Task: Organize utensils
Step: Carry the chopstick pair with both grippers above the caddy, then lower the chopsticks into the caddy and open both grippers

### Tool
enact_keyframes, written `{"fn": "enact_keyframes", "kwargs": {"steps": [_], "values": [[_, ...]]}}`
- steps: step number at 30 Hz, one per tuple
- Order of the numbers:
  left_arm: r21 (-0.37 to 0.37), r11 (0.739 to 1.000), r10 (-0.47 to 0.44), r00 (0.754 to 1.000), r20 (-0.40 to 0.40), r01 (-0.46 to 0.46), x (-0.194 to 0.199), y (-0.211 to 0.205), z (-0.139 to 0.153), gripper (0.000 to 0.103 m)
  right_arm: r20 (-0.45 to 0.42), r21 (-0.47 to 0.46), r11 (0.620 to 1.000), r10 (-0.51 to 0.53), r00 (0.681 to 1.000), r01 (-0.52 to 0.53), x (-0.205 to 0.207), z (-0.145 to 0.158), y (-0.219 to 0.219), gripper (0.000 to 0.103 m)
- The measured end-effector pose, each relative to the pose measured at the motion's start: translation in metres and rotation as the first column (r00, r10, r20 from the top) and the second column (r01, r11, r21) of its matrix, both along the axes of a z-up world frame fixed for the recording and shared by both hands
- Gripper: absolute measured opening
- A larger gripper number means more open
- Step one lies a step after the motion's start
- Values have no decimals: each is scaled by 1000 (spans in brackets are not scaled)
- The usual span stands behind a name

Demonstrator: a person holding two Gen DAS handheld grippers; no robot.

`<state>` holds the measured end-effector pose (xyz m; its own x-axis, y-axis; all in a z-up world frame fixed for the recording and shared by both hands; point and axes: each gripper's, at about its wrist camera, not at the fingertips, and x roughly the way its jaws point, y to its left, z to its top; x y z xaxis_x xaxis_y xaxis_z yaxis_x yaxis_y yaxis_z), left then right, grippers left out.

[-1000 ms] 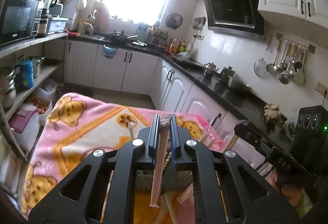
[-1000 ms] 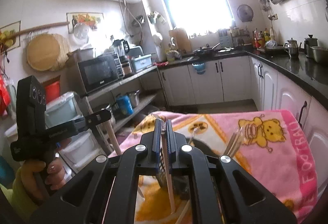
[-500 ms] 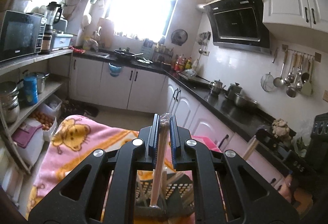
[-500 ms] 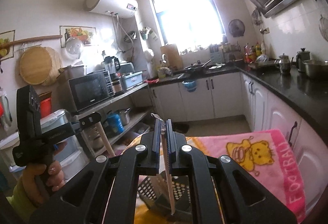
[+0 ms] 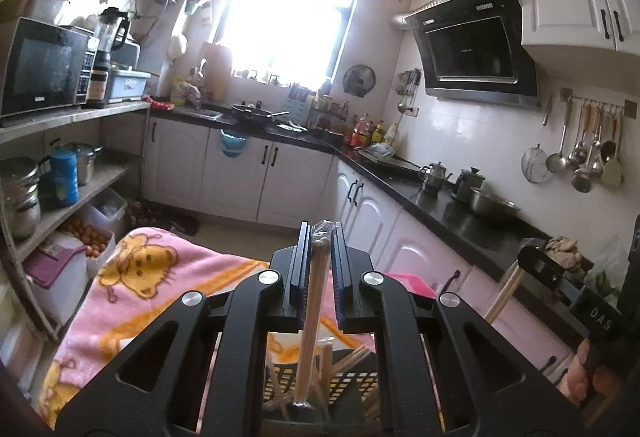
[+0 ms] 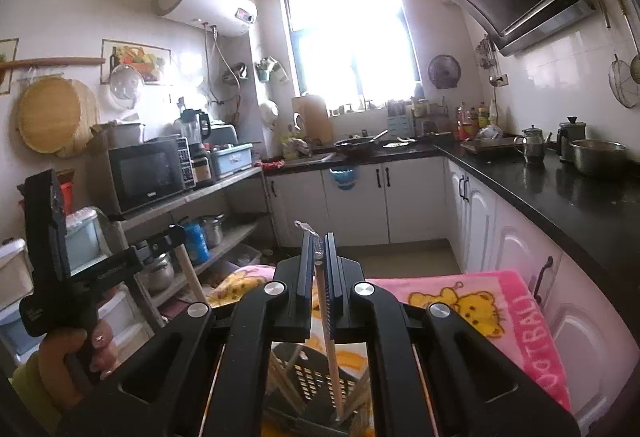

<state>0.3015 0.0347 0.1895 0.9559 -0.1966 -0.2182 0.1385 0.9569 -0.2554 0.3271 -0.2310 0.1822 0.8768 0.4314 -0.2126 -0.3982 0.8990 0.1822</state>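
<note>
Left wrist view: your left gripper [image 5: 320,237] has its jaws clamped on wrapped chopsticks [image 5: 310,317] over the black basket [image 5: 348,377], while your right gripper [image 6: 319,243] pinches a single chopstick [image 6: 330,349] above the basket.

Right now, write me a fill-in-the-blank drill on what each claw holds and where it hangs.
1. The left claw is shut on wrapped wooden ____.
2. The right claw grips a thin stick hanging above the black perforated plastic ____.
3. The cloth under that container is mostly ____.

Missing words: chopsticks; basket; pink.
</note>
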Motion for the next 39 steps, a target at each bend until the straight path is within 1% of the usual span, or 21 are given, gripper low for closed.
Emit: {"fn": "enact_keyframes", "kwargs": {"steps": [8,16,20,29,39], "values": [[-11,1000,-6,999,-37,5,8,1,-23,4,-38,-13,1000,-12,999,11,8,-18,1,5],[-29,999,-19,996,-86,16,12,2,-45,4,-64,-61,998,-18,998,14,13,-35,9,6],[-27,999,-23,994,-108,20,14,2,-55,4,-76,-87,996,-27,997,20,14,-45,13,6],[-27,999,-23,988,-151,19,15,3,-72,4,-119,-110,994,-18,993,5,22,-66,23,6],[-41,999,-8,982,-190,1,19,13,-88,4,-176,-113,993,18,984,-38,33,-78,41,6]]}}
